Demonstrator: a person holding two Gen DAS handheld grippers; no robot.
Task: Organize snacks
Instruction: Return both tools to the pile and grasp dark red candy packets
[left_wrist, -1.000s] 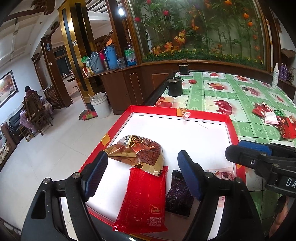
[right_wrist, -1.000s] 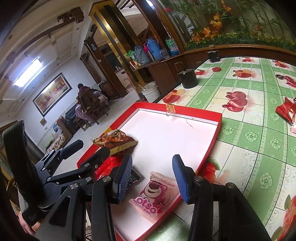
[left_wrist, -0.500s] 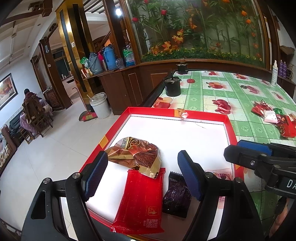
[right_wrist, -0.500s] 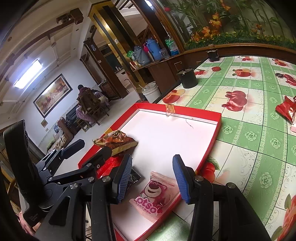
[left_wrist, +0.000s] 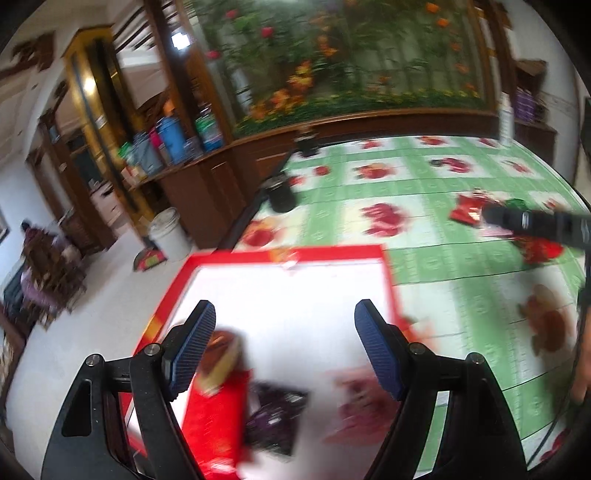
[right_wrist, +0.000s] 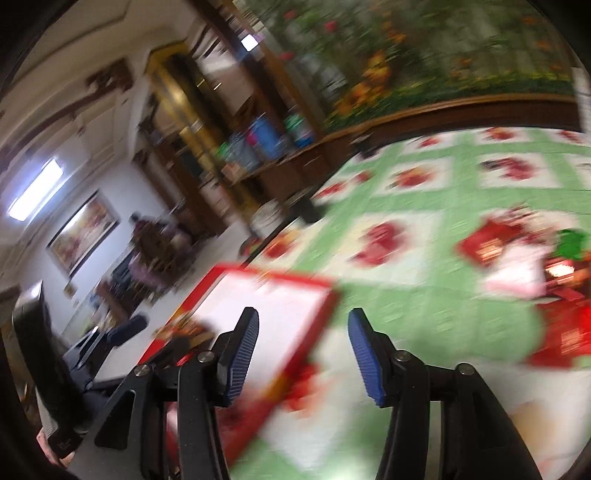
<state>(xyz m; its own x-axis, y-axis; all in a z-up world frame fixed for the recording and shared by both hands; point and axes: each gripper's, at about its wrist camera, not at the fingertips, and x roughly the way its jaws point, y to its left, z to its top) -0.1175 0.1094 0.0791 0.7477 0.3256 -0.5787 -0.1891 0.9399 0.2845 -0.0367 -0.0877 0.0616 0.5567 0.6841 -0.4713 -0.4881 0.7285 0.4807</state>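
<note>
A red-rimmed white tray (left_wrist: 295, 254) lies on the table and holds a brown packet (left_wrist: 221, 354), a red packet (left_wrist: 218, 417), a dark purple packet (left_wrist: 273, 417) and a pink packet (left_wrist: 358, 410), all blurred. My left gripper (left_wrist: 284, 350) is open and empty above the tray's near part. My right gripper (right_wrist: 303, 358) is open and empty over the tray's right rim (right_wrist: 317, 321). A pile of loose red, pink and green snack packets (right_wrist: 524, 266) lies on the tablecloth to the right. In the left wrist view the right gripper's black body reaches toward that pile (left_wrist: 469, 214).
The table has a green tablecloth (left_wrist: 443, 258) with red fruit prints. A black pot (left_wrist: 282, 194) stands near the far left edge. A white bucket (left_wrist: 168, 234) sits on the floor to the left. A wooden counter runs behind the table.
Both grippers have swung to the right, blurring both views. The right gripper has left the pink packet in the tray and now points at the loose pile. Both stay open.
</note>
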